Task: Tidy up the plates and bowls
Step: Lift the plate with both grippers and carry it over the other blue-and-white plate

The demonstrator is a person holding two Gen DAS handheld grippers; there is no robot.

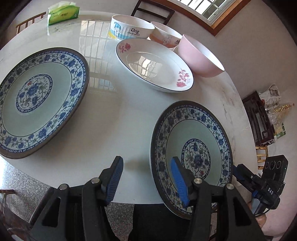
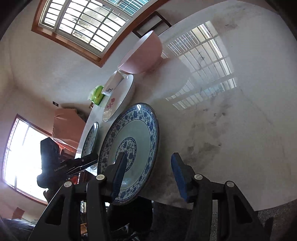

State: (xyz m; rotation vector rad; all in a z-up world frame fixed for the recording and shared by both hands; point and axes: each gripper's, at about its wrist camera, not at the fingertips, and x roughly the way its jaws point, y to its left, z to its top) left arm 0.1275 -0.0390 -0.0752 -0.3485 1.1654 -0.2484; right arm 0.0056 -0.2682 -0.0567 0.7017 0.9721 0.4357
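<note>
Left tongs (image 1: pixel 146 180): jaws spread wide, nothing between the blue ribbed pads, hovering over the near edge of the round white glossy counter (image 1: pixel 115 115). Its right finger sits in front of the near blue-and-white floral porcelain plate (image 1: pixel 193 148), which lies flat at the near right of the counter, rim overhanging the edge slightly; whether that finger touches the plate cannot be told. Right tongs (image 2: pixel 148 176): also released, jaws wide apart, empty. In the right wrist view the left finger overlaps the same near plate (image 2: pixel 137 133) and the right finger is over bare counter (image 2: pixel 232 111); contact cannot be told. The right tool body (image 1: pixel 267 183) shows in the left wrist view just beside the plate's right rim. Second, larger blue-and-white floral plate (image 1: pixel 40 100) lies flat at the left of the counter, well apart from the first. White shallow plate with pink rose prints and a thin dark rim (image 1: pixel 154 64) sits farther back at centre. Just beside it on the right, a plain pink bowl (image 1: pixel 200 57) stands upright. Behind these, a white bowl with a blue cartoon figure and lettering (image 1: pixel 131 27) and a white bowl with a rabbit print and orange band (image 1: pixel 166 36) stand close together. Green tissue pack (image 1: pixel 63 13) at the far left of the counter. Dark wooden chairs (image 1: pixel 152 11) stand beyond the counter.
</note>
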